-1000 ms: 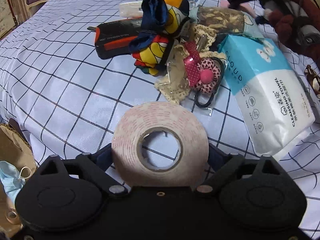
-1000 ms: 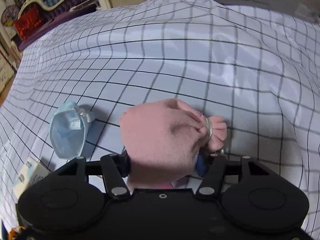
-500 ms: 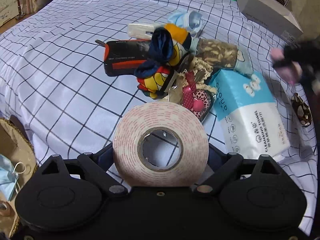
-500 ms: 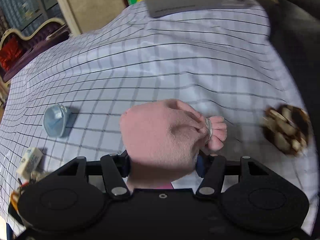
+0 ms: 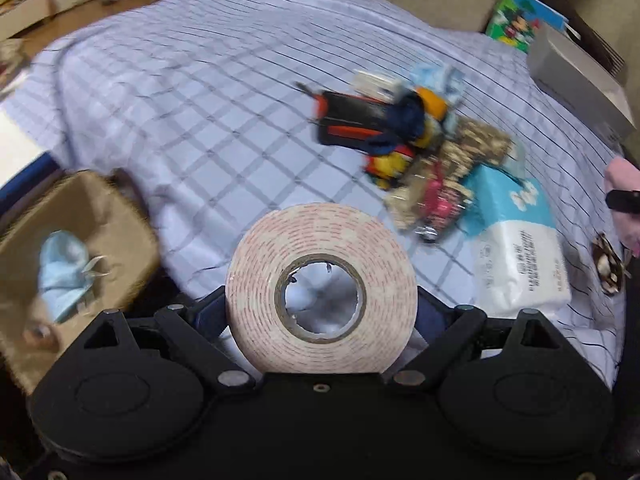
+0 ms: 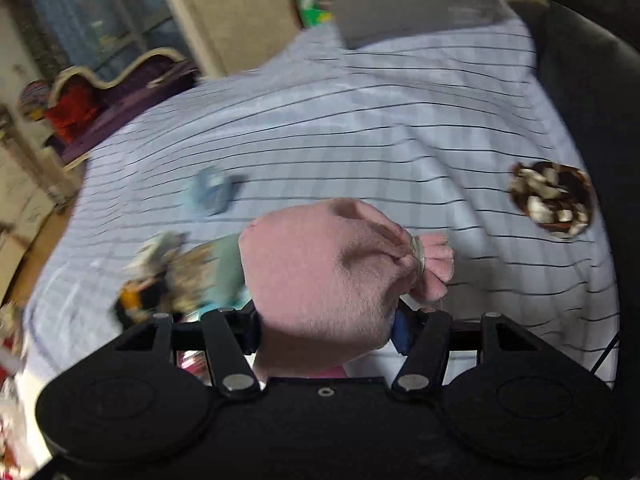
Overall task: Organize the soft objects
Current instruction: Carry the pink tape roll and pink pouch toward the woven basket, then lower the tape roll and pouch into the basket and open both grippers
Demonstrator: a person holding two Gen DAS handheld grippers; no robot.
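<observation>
Checked bedsheet (image 5: 224, 128) fills both views. Your left fingers (image 5: 224, 308) clamp a tape roll (image 5: 320, 296), low center; only that view shows the basket (image 5: 80, 216) at left. Your right fingers (image 6: 400, 328) pinch a pink pouch (image 6: 320, 268), center frame.

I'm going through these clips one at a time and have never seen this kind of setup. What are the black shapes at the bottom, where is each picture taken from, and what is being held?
There is no robot: a person carries a two-finger tool in each hand, with a fisheye camera on each looking along its fingers. The black shapes are those tools.

The left tool is shut on a roll of tape. The right tool is shut on a pink plush pouch.

Below lies a checked sheet with a pile of small items, a pack of cleansing towels and a brown patterned scrunchie. A brown basket at its edge holds a blue face mask.
</observation>
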